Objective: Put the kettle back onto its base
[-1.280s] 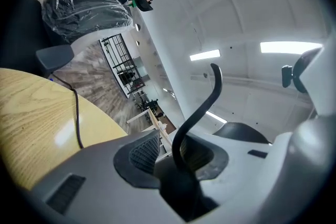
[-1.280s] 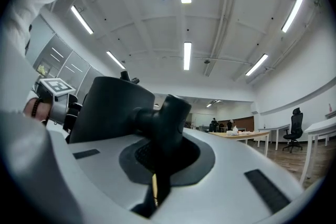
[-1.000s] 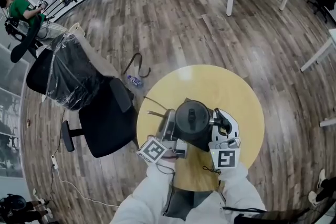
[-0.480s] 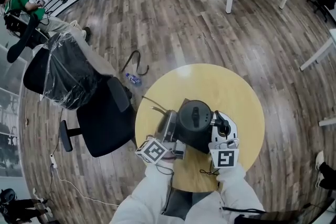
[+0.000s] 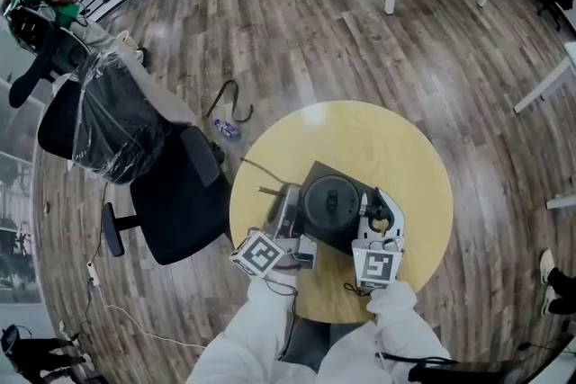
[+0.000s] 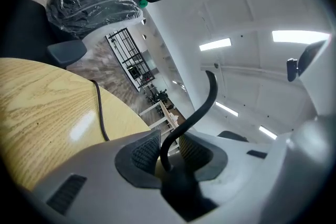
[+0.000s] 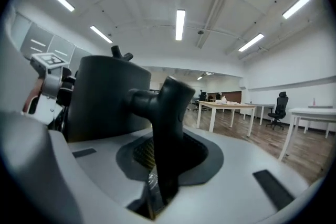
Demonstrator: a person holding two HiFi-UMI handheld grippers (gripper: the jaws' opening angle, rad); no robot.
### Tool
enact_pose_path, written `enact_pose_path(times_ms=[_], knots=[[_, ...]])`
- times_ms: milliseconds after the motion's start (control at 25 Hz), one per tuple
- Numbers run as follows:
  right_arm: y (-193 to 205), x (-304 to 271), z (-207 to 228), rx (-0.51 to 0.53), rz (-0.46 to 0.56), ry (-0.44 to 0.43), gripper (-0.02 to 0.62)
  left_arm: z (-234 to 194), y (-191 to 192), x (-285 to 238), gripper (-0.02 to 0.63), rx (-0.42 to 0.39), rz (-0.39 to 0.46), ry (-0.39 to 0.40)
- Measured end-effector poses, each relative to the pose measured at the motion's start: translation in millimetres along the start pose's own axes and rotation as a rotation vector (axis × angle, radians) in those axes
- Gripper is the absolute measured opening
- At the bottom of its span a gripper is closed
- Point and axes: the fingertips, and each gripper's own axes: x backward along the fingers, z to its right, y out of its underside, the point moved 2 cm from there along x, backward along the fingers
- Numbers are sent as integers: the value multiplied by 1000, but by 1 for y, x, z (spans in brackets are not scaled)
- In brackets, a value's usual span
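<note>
The black round kettle (image 5: 331, 204) stands on the dark flat base (image 5: 314, 175), in the part of the round yellow wooden desk (image 5: 360, 135) that is closest to the person. It looks properly seated, but this is only my judgement, because the kettle body covers the place where the two meet. Its black upright handle (image 7: 169, 123) is turned to the person's right and stands between the jaws of the right gripper (image 5: 377, 216). These jaws have just been opening. They are now a little apart, with the handle between the pads, and I judge that the pads do not press on it. The coming move therefore turns on one relation. The kettle body lies straight ahead of the right jaws, and the long axis of the handle runs upright across their line, so the free way out is backward, toward the person. The right hand is clearly the nearer one. The left gripper (image 5: 286, 202) is just beside the kettle on the other side. Its jaws are about half closed on a black power cord (image 6: 202, 107), which rises from between the pads. A thin slit of light shows beside one pad, so the hold seems light. I cannot make out where this cord ends, or whether it belongs to the base. A thin dark cable (image 6: 100, 113) lies on the desk beyond.
</note>
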Motion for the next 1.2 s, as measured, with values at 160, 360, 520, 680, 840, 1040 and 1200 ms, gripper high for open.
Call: enact_pose_path(times_ms=[160, 360, 520, 680, 840, 1040, 1200], knots=[[6, 9, 5, -89, -32, 31, 107, -7, 7, 5, 109, 49, 22, -40], [16, 24, 8, -136, -70, 44, 153, -2, 13, 9, 109, 95, 49, -24], [17, 35, 10, -155, -86, 45, 155, -6, 13, 21, 115, 121, 61, -55], [18, 48, 14, -160, -90, 46, 155, -11, 14, 40, 215, 120, 72, -102], [22, 60, 16, -176, -109, 51, 155, -15, 17, 65, 218, 67, 55, -113], [21, 85, 18, -238, -153, 42, 155, 9, 25, 98, 216, -32, -38, -83], [9, 109, 16, -322, -197, 26, 154, 40, 30, 126, 215, -86, -108, -41]])
